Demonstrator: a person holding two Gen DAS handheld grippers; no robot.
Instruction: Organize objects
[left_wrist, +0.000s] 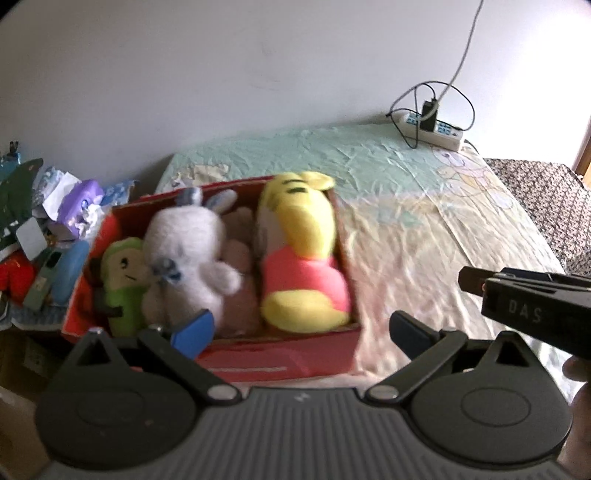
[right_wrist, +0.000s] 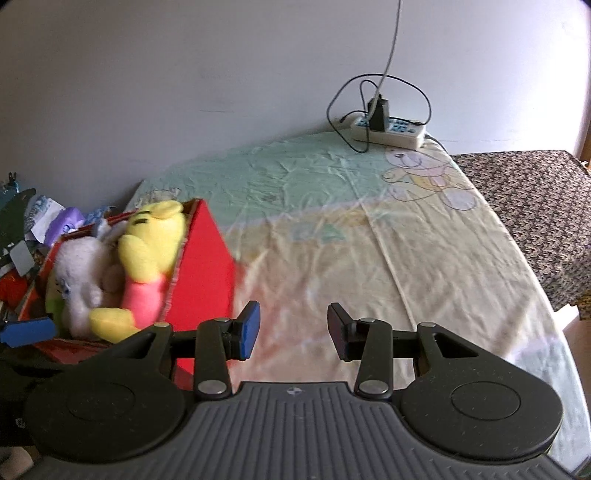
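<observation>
With the plush toys packed in the red cardboard box, my left gripper spread wide and right gripper half-open hold nothing, so I judge only tidying remains.

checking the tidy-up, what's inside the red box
Inside the red box lie a yellow bear, a white bunny and a green plush, with a pinkish plush partly buried. The box floor is covered.

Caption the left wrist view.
Open left gripper over a red box packed with plush toys on a bed.
</observation>
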